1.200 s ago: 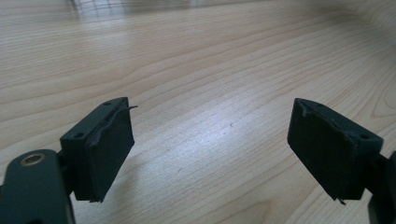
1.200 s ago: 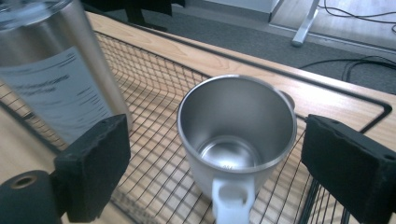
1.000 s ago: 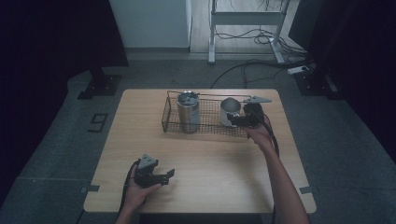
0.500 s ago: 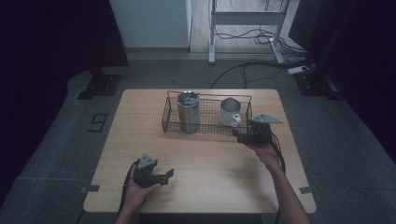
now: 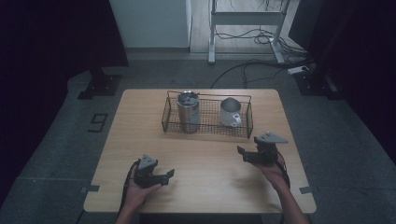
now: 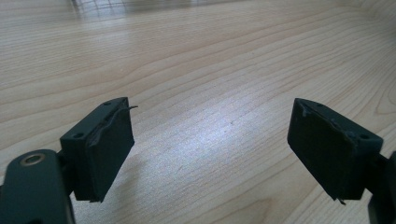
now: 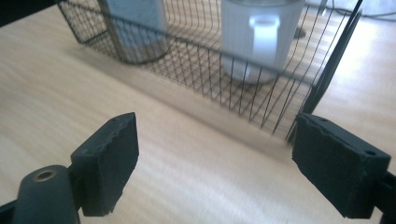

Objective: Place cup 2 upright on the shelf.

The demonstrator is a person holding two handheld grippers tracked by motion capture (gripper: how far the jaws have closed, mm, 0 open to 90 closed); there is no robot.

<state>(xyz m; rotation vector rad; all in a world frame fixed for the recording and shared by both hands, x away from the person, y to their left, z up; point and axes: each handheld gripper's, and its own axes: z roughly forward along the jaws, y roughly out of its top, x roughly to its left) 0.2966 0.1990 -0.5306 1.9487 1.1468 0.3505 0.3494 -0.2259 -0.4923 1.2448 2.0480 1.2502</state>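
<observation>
A black wire basket [image 5: 208, 131] stands at the back middle of the wooden table [image 5: 205, 191]. In it are a steel tumbler [image 5: 188, 112] on the left and a white mug [image 5: 229, 113] on the right, handle facing me. My right gripper [image 5: 242, 155] hovers in front of the basket's right end, open, with nothing between its pads. In the right gripper view the gripper [image 7: 212, 163] faces the basket [image 7: 210, 88], the mug [image 7: 259, 37] and the tumbler [image 7: 135, 28]. My left gripper [image 5: 170, 175] rests near the front left, open and empty, over bare wood [image 6: 210, 144].
The table stands on a grey floor with dark surroundings. Cables and a metal frame [image 5: 247, 18] lie beyond its far edge. Bare wood stretches between the two grippers and in front of the basket.
My right gripper has drawn back from the mug in the basket toward me and sunk nearer the tabletop. The left gripper has stayed where it was.
</observation>
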